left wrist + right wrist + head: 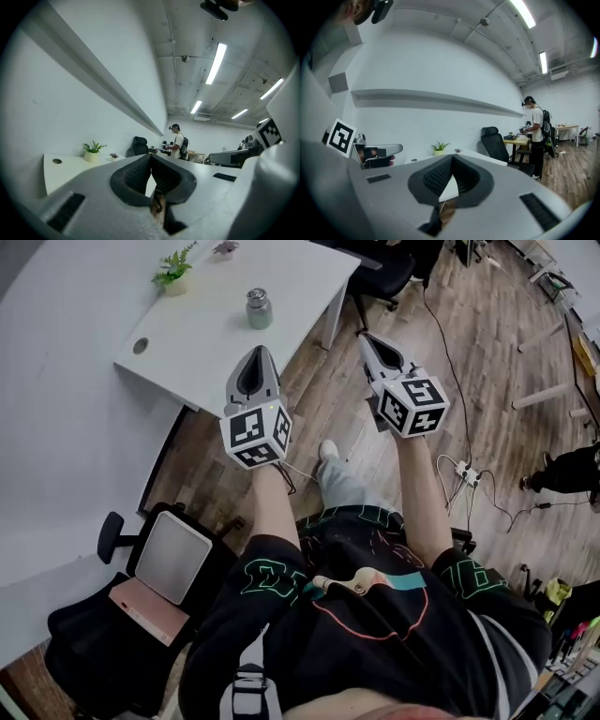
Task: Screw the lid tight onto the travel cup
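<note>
The white tabletop [84, 427] fills the upper left of the head view, and its diagonal edge runs just ahead of both claws, with open wood floor [487, 362] to the right. Present: one travel cup [259, 308], one large plant [173, 268], one small plant [225, 247], two claws. The left claw [257, 352] and right claw [367, 337] have their jaws together on nothing; the travel cup stands on the tabletop near that edge, above the left claw's tip in the frame and apart from both.

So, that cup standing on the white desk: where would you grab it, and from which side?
Probably the wider lower body of the travel cup, jaws across its round sides, coming in level from the desk's near edge: it stands upright close to that edge, nothing beside it. That leaves the narrower top free for twisting.
</note>
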